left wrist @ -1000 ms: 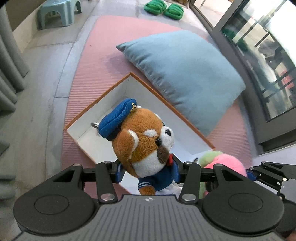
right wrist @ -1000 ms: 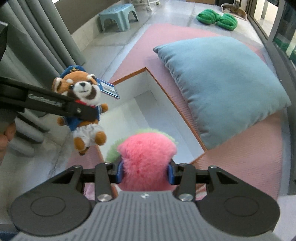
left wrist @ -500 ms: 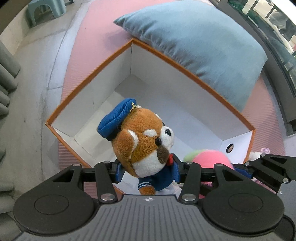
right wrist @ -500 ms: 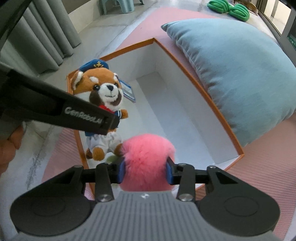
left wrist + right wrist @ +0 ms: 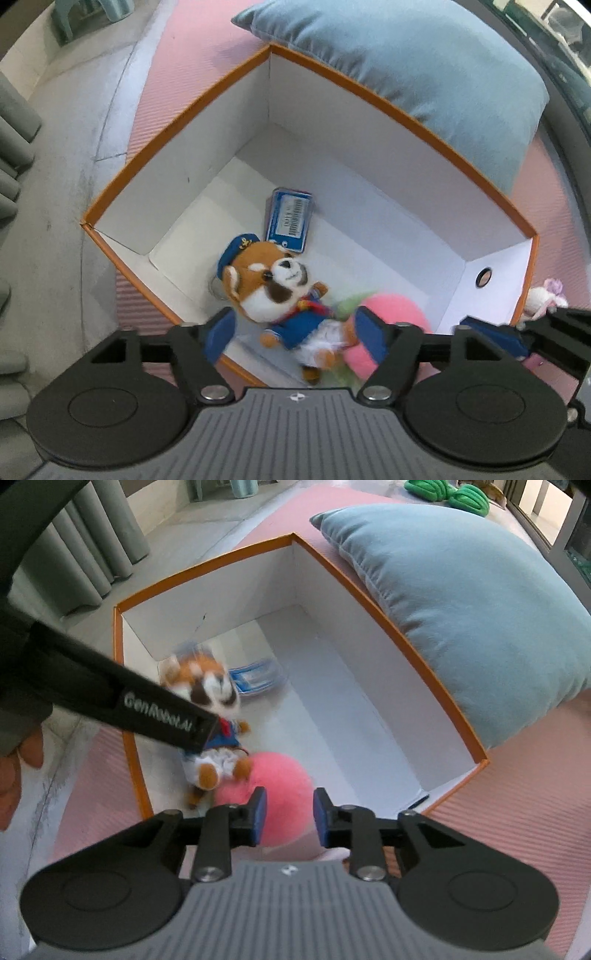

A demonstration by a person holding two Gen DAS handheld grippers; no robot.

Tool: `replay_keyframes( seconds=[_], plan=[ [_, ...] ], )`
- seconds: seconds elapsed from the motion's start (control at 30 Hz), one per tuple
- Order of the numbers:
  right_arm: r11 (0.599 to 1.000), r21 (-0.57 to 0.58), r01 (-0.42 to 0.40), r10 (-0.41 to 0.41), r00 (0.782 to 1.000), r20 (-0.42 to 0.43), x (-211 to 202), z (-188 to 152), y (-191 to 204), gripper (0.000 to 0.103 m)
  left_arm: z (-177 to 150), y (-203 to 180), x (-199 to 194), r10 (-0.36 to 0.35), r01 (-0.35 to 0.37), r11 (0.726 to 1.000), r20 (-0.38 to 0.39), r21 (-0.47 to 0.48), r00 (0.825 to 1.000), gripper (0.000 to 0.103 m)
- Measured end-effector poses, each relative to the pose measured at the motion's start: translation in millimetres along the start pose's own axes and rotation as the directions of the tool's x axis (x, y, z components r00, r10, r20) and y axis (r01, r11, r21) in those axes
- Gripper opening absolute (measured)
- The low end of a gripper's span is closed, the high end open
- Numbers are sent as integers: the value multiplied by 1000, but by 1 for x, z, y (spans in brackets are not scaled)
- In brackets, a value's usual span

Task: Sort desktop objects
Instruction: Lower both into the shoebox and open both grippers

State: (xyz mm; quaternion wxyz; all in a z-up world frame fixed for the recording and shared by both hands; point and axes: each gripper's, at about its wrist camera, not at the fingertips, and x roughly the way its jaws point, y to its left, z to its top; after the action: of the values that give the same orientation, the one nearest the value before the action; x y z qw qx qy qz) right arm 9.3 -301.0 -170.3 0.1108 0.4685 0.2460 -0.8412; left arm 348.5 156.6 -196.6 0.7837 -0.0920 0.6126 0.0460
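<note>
Left wrist view: at lower centre the left gripper (image 5: 295, 332) has its blue pads spread wide and still opening, touching nothing, and just past them the brown red-panda plush in a blue sailor suit and cap (image 5: 275, 291) lies on the floor of the white, orange-rimmed cardboard box (image 5: 369, 88), its blue barcode tag (image 5: 291, 223) beyond its head. In the right wrist view the right gripper (image 5: 289, 818) is narrow and closing, the fluffy pink plush ball (image 5: 275, 779) just ahead of its pads inside the box, touching the panda's feet. A pale blue cushion (image 5: 469, 602) fills the upper right.

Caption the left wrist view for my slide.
Left gripper opening above the red panda plush in the orange-rimmed box.
</note>
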Motion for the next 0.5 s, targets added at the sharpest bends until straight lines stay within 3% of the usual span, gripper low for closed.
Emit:
replay_keyframes(
  seconds=[0.2,0.5],
  plan=[
    [1000,29,-8,7,999,36,-27,-12,-7,36,-4,7,-23,-23,26,998,46,-63,999,91],
    [988,151,8,-14,999,42,-77,-58,-35,39,-20,25,-84,-59,82,983,144,-164,988,91]
  ],
)
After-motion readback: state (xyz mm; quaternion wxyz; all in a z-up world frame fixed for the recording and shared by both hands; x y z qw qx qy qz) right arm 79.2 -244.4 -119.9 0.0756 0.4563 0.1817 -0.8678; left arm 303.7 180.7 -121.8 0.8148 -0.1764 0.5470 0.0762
